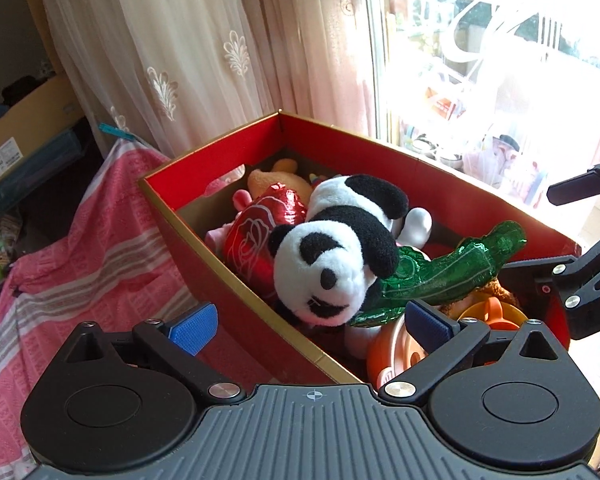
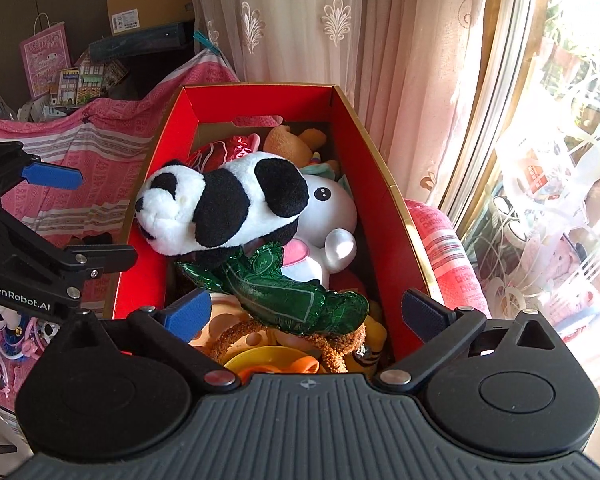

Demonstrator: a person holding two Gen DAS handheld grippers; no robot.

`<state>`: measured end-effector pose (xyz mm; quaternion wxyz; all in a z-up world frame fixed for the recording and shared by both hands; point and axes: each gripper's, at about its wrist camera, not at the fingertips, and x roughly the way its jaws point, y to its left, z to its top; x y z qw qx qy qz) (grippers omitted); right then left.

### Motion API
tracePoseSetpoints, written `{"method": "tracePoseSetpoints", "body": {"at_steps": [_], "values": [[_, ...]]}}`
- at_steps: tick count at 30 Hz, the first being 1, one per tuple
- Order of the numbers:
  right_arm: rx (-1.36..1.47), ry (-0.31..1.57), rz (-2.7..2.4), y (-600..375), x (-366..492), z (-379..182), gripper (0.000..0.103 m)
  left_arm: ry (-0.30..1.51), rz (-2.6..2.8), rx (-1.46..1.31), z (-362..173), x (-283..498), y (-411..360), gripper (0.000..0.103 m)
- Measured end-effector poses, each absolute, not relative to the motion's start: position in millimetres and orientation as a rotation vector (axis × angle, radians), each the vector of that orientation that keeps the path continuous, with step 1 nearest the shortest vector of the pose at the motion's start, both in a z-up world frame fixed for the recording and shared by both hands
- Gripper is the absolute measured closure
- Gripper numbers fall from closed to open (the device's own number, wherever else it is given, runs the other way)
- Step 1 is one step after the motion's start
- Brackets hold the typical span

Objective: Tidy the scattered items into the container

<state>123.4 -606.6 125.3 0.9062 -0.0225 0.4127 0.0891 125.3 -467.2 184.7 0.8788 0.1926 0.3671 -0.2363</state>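
- red cardboard box is holding a plush panda, lying on top inside it
- left gripper and right gripper are hovering over the box, jaws spread wide, gripping nothing

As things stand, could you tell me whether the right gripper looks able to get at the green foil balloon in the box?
Probably yes. The right gripper is open and empty, and the green foil balloon lies on top of the pile just ahead of it, with only the panda overlapping its far end.
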Motion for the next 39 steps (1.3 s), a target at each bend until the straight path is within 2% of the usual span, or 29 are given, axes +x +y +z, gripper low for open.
{"method": "tracePoseSetpoints", "body": {"at_steps": [11, 27, 39], "values": [[-0.141, 0.944, 0.254, -586, 112, 119, 0.001, 0.692, -0.476, 0.510, 196, 113, -472, 0.000], [-0.204, 1.088, 0.287, -581, 122, 83, 0.001, 0.953, -0.584, 0.398, 152, 148, -519, 0.000], [-0.264, 1.143, 0.327, -573, 122, 74, 0.000, 0.989, -0.619, 0.410, 142, 131, -524, 0.000]]}}
